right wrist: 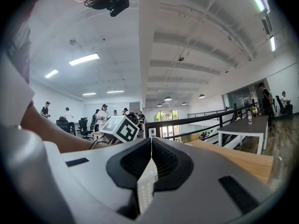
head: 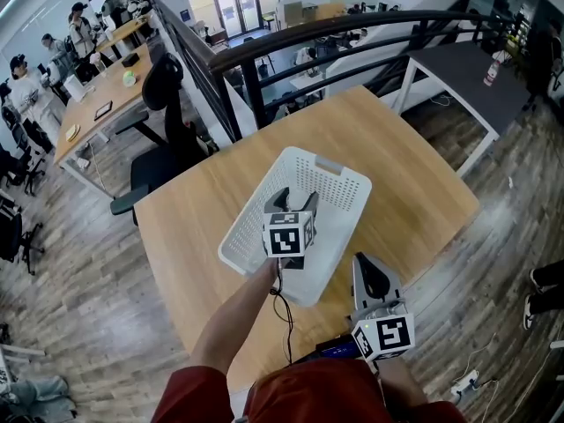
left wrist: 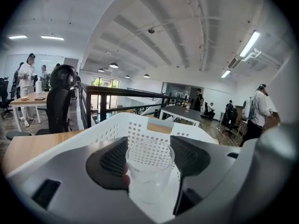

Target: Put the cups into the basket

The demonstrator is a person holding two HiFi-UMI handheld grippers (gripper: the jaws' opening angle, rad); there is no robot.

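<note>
Cup (left wrist: 149, 168): clear, smooth, round and thin-walled. It stands upright, pinched at its sides between the dark ribbed fingers of the left gripper (head: 292, 199), over the inside of the basket.

Basket (head: 249, 221): white plastic, rectangular with rounded corners. Its walls are pierced with rows of small round holes, and there is a slot handle in the far end. It lies on the desk.

Desk (head: 414, 174): pale wood-grain top with rounded corners.

Right gripper (right wrist: 150, 158): grey shell, fingers pressed together with nothing between them. It is near the desk's near edge, just beside the basket.

Marker cube (head: 289, 233): carries black-and-white square patterns, one on each visible face.
</note>
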